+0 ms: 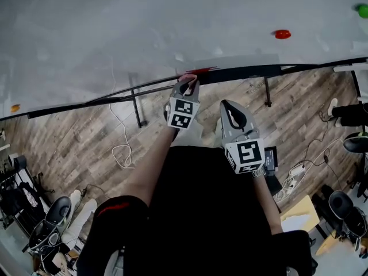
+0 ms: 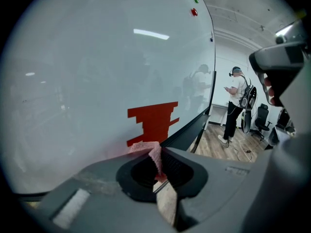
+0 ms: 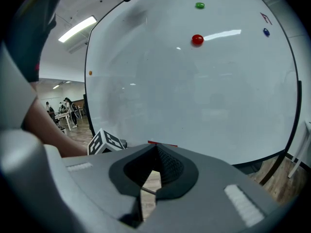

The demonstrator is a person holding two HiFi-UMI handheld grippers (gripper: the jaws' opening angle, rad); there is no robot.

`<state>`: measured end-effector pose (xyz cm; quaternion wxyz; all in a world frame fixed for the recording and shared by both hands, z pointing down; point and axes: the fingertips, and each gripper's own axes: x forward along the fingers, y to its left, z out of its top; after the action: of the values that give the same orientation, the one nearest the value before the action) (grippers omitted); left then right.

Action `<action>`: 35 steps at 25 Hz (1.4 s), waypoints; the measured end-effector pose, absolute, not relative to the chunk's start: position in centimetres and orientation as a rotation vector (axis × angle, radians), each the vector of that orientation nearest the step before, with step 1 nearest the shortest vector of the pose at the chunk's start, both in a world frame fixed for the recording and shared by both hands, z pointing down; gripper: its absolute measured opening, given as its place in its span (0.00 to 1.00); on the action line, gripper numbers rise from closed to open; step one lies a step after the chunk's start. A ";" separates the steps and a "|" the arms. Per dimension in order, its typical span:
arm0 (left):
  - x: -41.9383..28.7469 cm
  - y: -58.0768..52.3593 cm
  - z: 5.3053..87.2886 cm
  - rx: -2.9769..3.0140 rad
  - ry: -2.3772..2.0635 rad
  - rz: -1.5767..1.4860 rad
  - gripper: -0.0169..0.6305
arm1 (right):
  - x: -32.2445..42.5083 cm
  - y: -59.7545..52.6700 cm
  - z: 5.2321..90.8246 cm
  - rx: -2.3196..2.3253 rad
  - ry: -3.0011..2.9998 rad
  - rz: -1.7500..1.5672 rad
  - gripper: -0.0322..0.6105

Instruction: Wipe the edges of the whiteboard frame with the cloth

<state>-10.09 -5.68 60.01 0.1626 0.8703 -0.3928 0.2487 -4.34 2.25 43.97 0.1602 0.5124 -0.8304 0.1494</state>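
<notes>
The whiteboard [image 1: 144, 33] fills the top of the head view, its black bottom frame [image 1: 241, 72] slanting across. My left gripper [image 1: 190, 80] is shut on a pink-red cloth [image 1: 199, 71], and the cloth lies against that bottom edge. In the left gripper view the cloth [image 2: 154, 155] is pinched between the closed jaws of the left gripper [image 2: 156, 152], with its red reflection on the board above the frame [image 2: 187, 132]. My right gripper [image 1: 229, 104] hangs lower and to the right, off the board. In its own view the right gripper [image 3: 155, 149] is shut on nothing.
A red magnet [image 1: 282, 34] and a green magnet [image 1: 362, 10] stick to the board. Stand legs [image 1: 135, 105], a white cable [image 1: 122, 148] and office chairs [image 1: 54, 214] are on the wood floor. A person [image 2: 235, 106] stands beyond the board's far end.
</notes>
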 end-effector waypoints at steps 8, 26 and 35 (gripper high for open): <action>-10.1 -6.0 60.3 2.464 -1.177 0.707 0.05 | -3.3 1.0 43.8 1.403 -2.420 0.392 0.05; -8.0 -6.5 59.8 2.344 -1.295 0.759 0.05 | 2.1 -1.1 43.9 1.330 -2.478 0.452 0.05; -7.1 -6.8 59.8 2.324 -1.318 0.757 0.05 | 4.4 -1.9 44.0 1.345 -2.466 0.471 0.05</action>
<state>-7.08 -6.83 59.78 0.1812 0.8230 -0.4669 0.2681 4.43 -1.90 43.97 0.1462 0.4672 -0.8565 0.1636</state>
